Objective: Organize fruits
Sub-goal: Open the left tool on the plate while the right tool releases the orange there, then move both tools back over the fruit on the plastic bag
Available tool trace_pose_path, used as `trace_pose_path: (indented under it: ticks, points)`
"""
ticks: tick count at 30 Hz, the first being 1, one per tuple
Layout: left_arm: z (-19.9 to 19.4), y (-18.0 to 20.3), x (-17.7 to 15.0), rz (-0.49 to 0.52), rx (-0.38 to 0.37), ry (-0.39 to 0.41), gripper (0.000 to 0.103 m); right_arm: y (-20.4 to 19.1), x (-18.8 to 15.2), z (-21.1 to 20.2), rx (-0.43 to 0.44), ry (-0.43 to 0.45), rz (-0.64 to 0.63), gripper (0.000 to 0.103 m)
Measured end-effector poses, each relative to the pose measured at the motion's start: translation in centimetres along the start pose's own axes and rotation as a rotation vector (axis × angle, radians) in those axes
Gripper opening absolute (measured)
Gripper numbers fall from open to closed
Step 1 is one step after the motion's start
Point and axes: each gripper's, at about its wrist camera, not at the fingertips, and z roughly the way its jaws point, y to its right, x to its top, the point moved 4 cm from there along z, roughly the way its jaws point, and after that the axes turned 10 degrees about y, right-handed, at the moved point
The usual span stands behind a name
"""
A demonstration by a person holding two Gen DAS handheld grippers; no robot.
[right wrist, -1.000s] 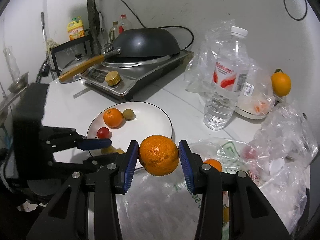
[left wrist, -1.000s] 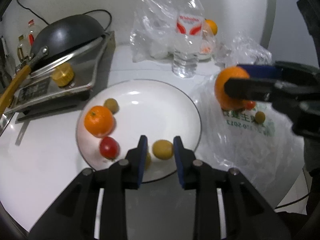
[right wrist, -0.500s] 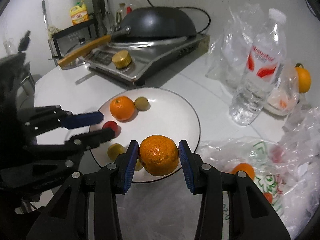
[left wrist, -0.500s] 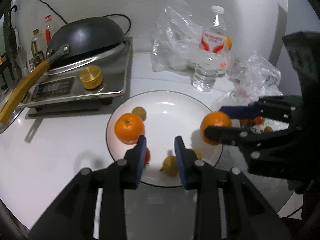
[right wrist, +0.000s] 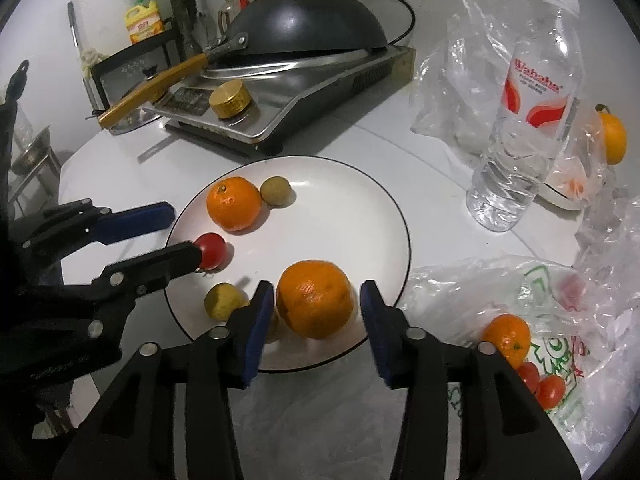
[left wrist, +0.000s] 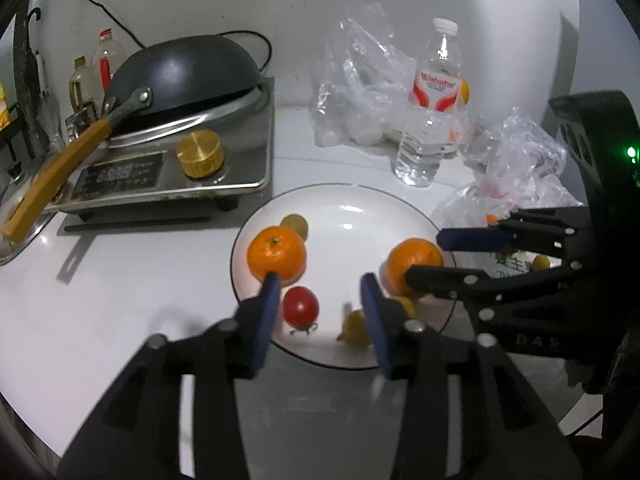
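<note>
A white plate (right wrist: 360,200) (left wrist: 352,208) holds an orange (right wrist: 233,203) (left wrist: 276,255), a red tomato (right wrist: 211,250) (left wrist: 301,306) and small yellow-green fruits (right wrist: 275,191) (right wrist: 221,301). A second orange (right wrist: 316,299) (left wrist: 414,265) rests on the plate's near edge between my right gripper's (right wrist: 317,300) open jaws, with small gaps on both sides. My left gripper (left wrist: 318,294) is open and empty above the plate's left side, near the tomato.
A printed plastic bag (right wrist: 532,320) to the right holds another orange (right wrist: 507,338) and small tomatoes (right wrist: 550,391). A water bottle (right wrist: 524,120), crumpled clear bags (left wrist: 360,92) and a cooker with a black wok (right wrist: 304,28) stand behind the plate.
My right gripper carried the orange from the bag over to the plate, set it down and opened. My left gripper's jaws spread wider.
</note>
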Motion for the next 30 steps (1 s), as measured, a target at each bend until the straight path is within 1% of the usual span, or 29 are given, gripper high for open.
trace_pose_path:
  ticks: [12, 21, 30]
  points:
    - [-1.1, 2.2, 0.4, 0.035, 0.025, 0.001, 0.048, 1.7, -0.2, -3.8, 0.0, 0.07, 0.038, 0.054]
    - [-1.4, 5.1, 1.3, 0.064, 0.028, 0.012, 0.048, 4.0, -0.8, -6.7, -0.02, 0.113, 0.055, 0.054]
    - [-1.1, 8.1, 1.7, 0.087, 0.019, 0.007, 0.048, 6.7, -1.8, -8.9, -0.051, 0.133, 0.072, 0.054]
